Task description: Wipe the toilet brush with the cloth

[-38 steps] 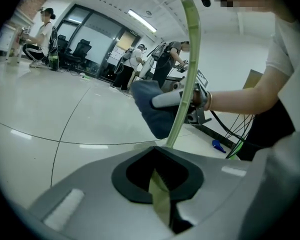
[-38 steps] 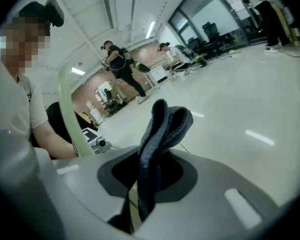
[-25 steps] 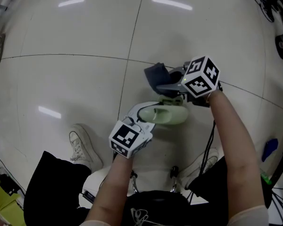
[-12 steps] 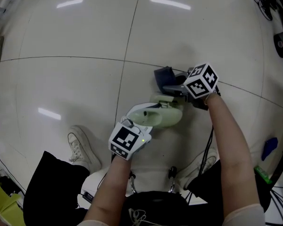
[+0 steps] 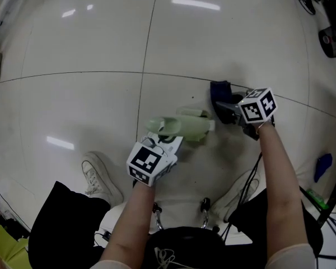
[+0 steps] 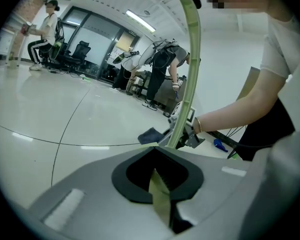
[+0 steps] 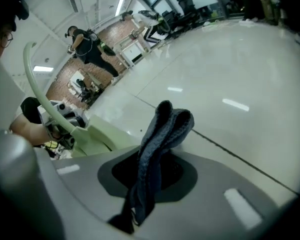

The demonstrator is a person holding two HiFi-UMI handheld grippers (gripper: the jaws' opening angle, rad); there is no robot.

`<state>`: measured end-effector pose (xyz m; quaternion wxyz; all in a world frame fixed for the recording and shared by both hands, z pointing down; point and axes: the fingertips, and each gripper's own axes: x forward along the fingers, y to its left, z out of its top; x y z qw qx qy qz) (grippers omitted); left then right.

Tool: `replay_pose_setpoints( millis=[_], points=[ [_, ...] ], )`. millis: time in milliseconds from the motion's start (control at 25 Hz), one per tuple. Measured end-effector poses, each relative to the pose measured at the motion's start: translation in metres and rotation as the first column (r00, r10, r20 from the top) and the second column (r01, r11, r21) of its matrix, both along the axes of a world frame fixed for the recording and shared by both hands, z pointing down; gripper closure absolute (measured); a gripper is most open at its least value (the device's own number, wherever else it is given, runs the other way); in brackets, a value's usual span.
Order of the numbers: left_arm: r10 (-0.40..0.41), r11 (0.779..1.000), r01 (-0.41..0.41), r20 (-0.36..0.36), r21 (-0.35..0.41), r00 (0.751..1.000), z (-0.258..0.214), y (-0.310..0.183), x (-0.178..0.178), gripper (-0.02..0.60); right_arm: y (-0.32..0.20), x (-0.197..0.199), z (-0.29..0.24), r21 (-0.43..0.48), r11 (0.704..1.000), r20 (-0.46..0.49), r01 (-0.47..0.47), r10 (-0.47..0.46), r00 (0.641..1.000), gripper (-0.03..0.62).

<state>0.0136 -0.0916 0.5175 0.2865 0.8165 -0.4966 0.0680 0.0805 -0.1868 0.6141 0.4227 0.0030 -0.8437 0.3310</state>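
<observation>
A pale green toilet brush (image 5: 182, 128) in its holder hangs over the white floor at the middle of the head view. My left gripper (image 5: 167, 142) is shut on it. In the left gripper view a green strip of it sits between the jaws of the left gripper (image 6: 160, 204), and the curved handle (image 6: 191, 59) rises above. My right gripper (image 5: 227, 106) is shut on a dark blue cloth (image 5: 220, 92), just right of the brush and apart from it. In the right gripper view the cloth (image 7: 160, 144) stands up from the jaws of the right gripper (image 7: 145, 194), with the brush (image 7: 92, 134) at the left.
The person's white shoes (image 5: 98, 175) (image 5: 241, 192) stand on the tiled floor below the grippers. A small blue object (image 5: 320, 167) and cables lie at the right edge. Dark gear (image 5: 330, 38) sits at the top right. People and office chairs show far off in both gripper views.
My right gripper has carried the cloth to the right, off the brush. My left gripper has shifted the brush a little left and up.
</observation>
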Motion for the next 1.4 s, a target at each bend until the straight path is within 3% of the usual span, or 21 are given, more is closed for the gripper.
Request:
replay_pose_setpoints(
  millis=[120,200,240,360,440,520,640,720,800,880,960,1080,1240,1320,1400],
  points=[
    [0.009,1.0,-0.009,-0.006,0.016,1.0,-0.005,0.002,-0.003,0.575,-0.02,0.013,-0.048,0.118,0.971,0.099,-0.209,0.198,0.975,0.528],
    [-0.01,0.998,0.01,-0.005,0.065,1.0,-0.019,0.002,-0.016,0.575,-0.022,0.016,-0.102,0.193,0.922,0.253,-0.334,0.282,0.925,0.528],
    [-0.026,0.995,0.027,-0.01,0.093,1.0,-0.028,0.003,-0.025,0.575,-0.017,0.014,-0.135,0.222,0.901,0.356,-0.373,0.282,0.891,0.528],
    [-0.053,0.983,0.055,-0.018,0.177,0.998,-0.059,0.006,-0.047,0.575,0.03,0.008,-0.233,0.302,0.869,0.65,-0.391,0.112,0.752,0.528],
    [-0.053,0.973,0.057,-0.022,0.225,0.998,-0.078,0.008,-0.055,0.575,0.07,0.008,-0.282,0.332,0.855,0.758,-0.399,0.01,0.652,0.528],
    [-0.049,0.964,0.057,-0.037,0.26,0.998,-0.091,0.013,-0.062,0.575,0.108,0.003,-0.307,0.343,0.85,0.8,-0.401,-0.04,0.599,0.528],
    [-0.047,0.957,0.063,-0.062,0.284,0.997,-0.1,0.024,-0.072,0.575,0.156,-0.025,-0.302,0.329,0.863,0.794,-0.382,-0.034,0.607,0.528],
    [-0.051,0.956,0.07,-0.074,0.285,0.996,-0.102,0.03,-0.075,0.575,0.169,-0.049,-0.27,0.253,0.875,0.752,-0.412,0.09,0.653,0.528],
    [-0.049,0.958,0.069,-0.079,0.279,0.996,-0.101,0.035,-0.078,0.575,0.172,-0.073,-0.222,0.182,0.852,0.649,-0.49,0.27,0.711,0.528],
    [-0.046,0.962,0.067,-0.086,0.264,0.995,-0.096,0.04,-0.084,0.575,0.175,-0.091,-0.171,0.147,0.798,0.506,-0.584,0.447,0.738,0.528],
    [-0.049,0.967,0.073,-0.102,0.245,0.994,-0.093,0.045,-0.096,0.575,0.178,-0.108,-0.136,0.099,0.737,0.413,-0.669,0.582,0.701,0.529],
    [-0.048,0.969,0.072,-0.105,0.238,0.993,-0.092,0.052,-0.114,0.575,0.169,-0.126,-0.103,0.024,0.625,0.344,-0.78,0.728,0.593,0.528],
    [-0.049,0.971,0.071,-0.098,0.23,0.994,-0.085,0.059,-0.129,0.575,0.14,-0.132,-0.076,-0.152,0.412,0.274,-0.899,0.891,0.362,0.528],
    [-0.044,0.973,0.068,-0.109,0.221,0.993,-0.079,0.06,-0.132,0.575,0.127,-0.136,-0.069,-0.223,0.341,0.246,-0.913,0.926,0.285,0.528],
    [-0.024,0.977,0.046,-0.106,0.206,0.994,-0.071,0.062,-0.13,0.575,0.122,-0.132,-0.06,-0.253,0.29,0.211,-0.923,0.948,0.24,0.528]
  ],
)
